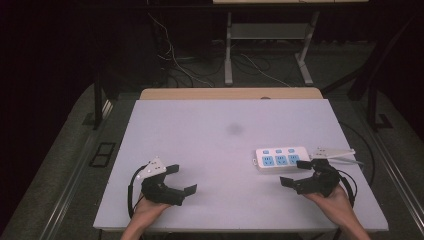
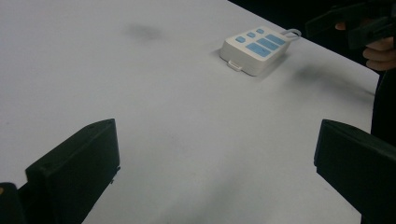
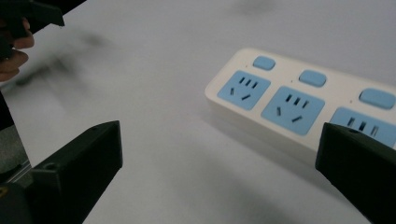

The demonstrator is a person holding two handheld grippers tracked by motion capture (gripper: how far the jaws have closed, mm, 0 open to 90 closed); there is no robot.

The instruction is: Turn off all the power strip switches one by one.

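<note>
Two grippers are held low over the white table [image 1: 210, 130], the left gripper [image 1: 181, 181] and right gripper [image 1: 295, 172] both spread wide and empty, the power strip [image 1: 281, 158] lying just beside the right one.

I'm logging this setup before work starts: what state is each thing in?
power strip: lying flat on the table, sockets up, all three empty, nothing plugged in.
left gripper: open, holding nothing, over bare table.
right gripper: open, holding nothing, beside the power strip.
</note>
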